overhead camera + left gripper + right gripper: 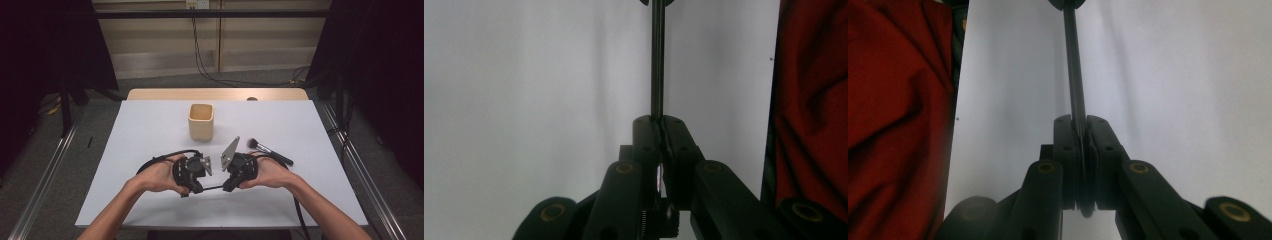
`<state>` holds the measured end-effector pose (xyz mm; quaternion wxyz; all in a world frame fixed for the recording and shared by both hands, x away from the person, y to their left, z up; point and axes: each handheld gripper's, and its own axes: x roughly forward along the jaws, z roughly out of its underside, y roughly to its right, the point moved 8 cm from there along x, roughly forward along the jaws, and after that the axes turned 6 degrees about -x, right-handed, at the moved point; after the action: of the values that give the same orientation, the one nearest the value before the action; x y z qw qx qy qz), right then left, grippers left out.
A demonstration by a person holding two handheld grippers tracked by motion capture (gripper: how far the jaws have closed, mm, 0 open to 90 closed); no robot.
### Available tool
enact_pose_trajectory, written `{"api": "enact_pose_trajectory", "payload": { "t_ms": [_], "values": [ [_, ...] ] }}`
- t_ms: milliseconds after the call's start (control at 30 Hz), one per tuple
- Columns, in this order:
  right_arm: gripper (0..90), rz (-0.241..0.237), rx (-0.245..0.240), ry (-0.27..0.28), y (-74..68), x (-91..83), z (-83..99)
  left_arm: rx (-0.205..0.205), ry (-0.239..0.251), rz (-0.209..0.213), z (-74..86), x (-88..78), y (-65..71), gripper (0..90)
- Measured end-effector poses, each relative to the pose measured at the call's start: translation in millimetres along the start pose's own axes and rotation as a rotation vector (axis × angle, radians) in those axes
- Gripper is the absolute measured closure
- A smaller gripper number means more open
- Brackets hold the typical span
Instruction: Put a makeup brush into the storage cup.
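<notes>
Grey flooring and dark curtains surround a white table (150,135) in the high view, with a wooden edge at its far side and cables hanging down the back wall. A beige cup (201,121) stands upright near the middle of the table, well beyond the hands. To its right a makeup brush (269,151) lies flat, just beyond the right hand and apart from the cup. The left gripper (200,186) and right gripper (226,187) face each other near the table's front edge, and a thin dark rod (213,188) spans the short gap between them, held level just above the surface. Nothing lies between the rod and the cup.

Seen from the left gripper view, the jaws stand together, clamped on one end of the rod (657,60), which runs straight away over bare white tabletop toward the other gripper at the top edge. Red cloth (814,120) hangs past the table's edge on the right.

Seen from the right gripper view, the jaws are pressed onto the rod's other end (1074,70), which runs up toward the opposite gripper. The red cloth (893,115) lies at the left, beyond the table's edge.
</notes>
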<state>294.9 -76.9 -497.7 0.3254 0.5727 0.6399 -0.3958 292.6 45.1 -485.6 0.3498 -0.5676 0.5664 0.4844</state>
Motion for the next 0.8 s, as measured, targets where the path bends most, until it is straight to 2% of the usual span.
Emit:
{"api": "enact_pose_trajectory", "payload": {
  "t_ms": [67, 200, 300, 433, 600, 667, 733, 800],
  "values": [
    [85.7, -0.005, -0.002, 0.001, -0.2, 0.8, 0.2, -0.005, 0.01, -0.001, -0.5, 0.7, 0.0, 85.8],
    [86.1, 0.0, 0.002, 0.01, 0.4, -0.4, 0.8, 0.02, 0.02, -0.005, 0.3, -0.3, -1.9, 85.6],
    [86.2, -0.005, -0.005, 0.011, -1.6, -2.3, 0.8, 0.008, 0.055, 0.012, 0.0, 0.3, 0.6, 85.1],
    [86.3, -0.01, -0.002, 0.015, -2.5, -3.0, 2.0, -0.002, 0.092, 0.014, 0.8, -0.1, -1.3, 84.1],
    [86.3, 0.0, -0.001, 0.024, -1.3, -3.6, 1.6, -0.035, 0.142, 0.009, 0.9, -1.9, -4.4, 77.9],
    [86.4, -0.007, 0.007, 0.024, -1.9, -3.5, 1.8, -0.029, 0.142, 0.011, 1.5, -3.0, -5.4, 74.9],
    [86.3, -0.006, 0.007, 0.024, -2.0, -2.7, 1.7, -0.046, 0.183, -0.001, 0.7, -4.3, -6.8, 70.6],
    [86.3, -0.003, 0.008, 0.023, -2.0, -2.3, 1.5, -0.062, 0.201, -0.017, 0.6, -5.2, -8.5, 63.5]
  ]
}}
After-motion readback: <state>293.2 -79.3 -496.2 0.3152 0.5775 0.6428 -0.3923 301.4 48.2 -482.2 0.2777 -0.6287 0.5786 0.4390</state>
